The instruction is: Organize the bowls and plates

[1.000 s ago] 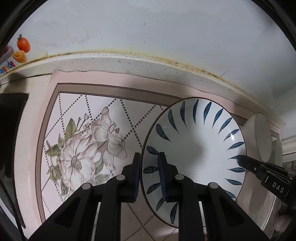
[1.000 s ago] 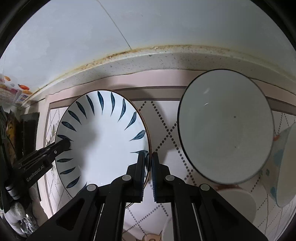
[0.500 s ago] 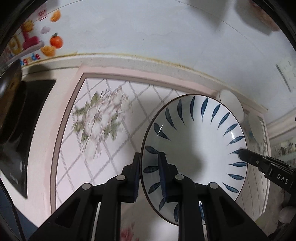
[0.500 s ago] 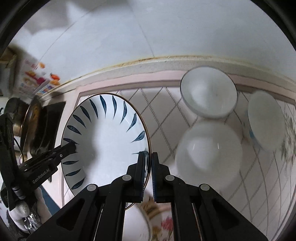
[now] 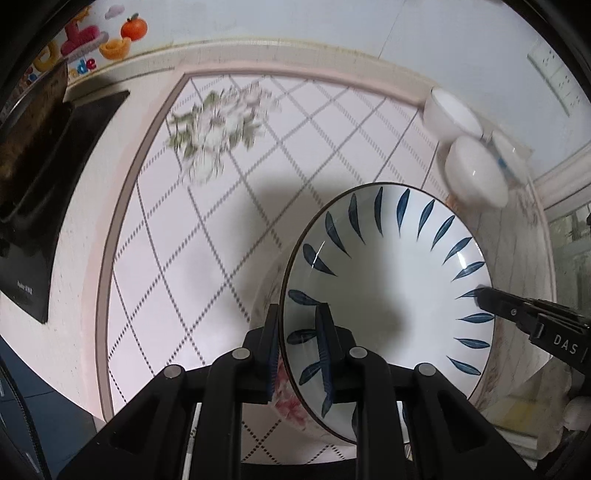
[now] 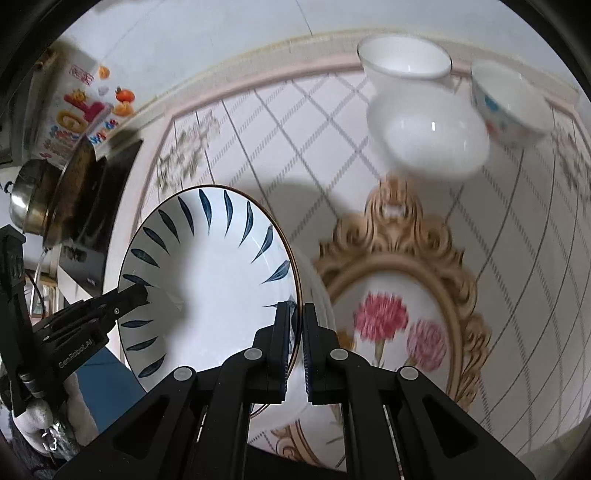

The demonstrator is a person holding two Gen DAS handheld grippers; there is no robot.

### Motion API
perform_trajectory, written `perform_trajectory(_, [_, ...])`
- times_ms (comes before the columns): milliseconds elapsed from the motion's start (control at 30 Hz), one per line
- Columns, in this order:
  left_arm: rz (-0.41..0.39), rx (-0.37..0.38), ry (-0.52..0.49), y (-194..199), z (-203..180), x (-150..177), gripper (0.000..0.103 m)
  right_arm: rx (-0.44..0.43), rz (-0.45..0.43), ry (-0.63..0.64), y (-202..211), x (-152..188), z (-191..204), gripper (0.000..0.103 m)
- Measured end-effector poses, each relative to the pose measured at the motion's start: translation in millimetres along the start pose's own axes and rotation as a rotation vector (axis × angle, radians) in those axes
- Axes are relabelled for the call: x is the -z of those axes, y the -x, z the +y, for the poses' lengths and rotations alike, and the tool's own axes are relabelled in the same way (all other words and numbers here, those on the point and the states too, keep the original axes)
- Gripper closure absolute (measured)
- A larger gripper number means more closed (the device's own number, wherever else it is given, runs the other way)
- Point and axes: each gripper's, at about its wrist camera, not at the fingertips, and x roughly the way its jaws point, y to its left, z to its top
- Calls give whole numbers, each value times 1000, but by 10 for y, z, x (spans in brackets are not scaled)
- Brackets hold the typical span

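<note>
A white plate with blue leaf marks (image 5: 388, 280) is held in the air between both grippers. My left gripper (image 5: 299, 343) is shut on its left rim. My right gripper (image 6: 297, 343) is shut on its right rim; the plate also shows in the right wrist view (image 6: 214, 280). The right gripper's tip shows at the plate's far rim in the left wrist view (image 5: 491, 299). Below the plate lies a floral mat with a gold frame print (image 6: 399, 280). Three white bowls (image 6: 428, 136) stand at the back right of the counter.
A tiled floral mat (image 5: 221, 206) covers the counter. A black induction cooker (image 5: 48, 192) and a metal pot (image 6: 33, 199) are at the left. A white tiled wall (image 5: 332, 22) runs behind. A colourful box (image 6: 74, 118) leans at the back left.
Both grippers have lifted the plate higher and pulled it back toward the near side. The bowls and counter now look farther away. The grips have not changed.
</note>
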Motion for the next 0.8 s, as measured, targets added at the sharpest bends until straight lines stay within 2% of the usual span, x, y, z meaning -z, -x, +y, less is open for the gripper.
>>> perform_trajectory(267, [21,-16,-12,-158,7,100,87,21,25,-2,-253,180,-41,95])
perform_trajectory(800, [39,-26,-3,-251,17,69,86,24,45,-8,-362,220,-35,95])
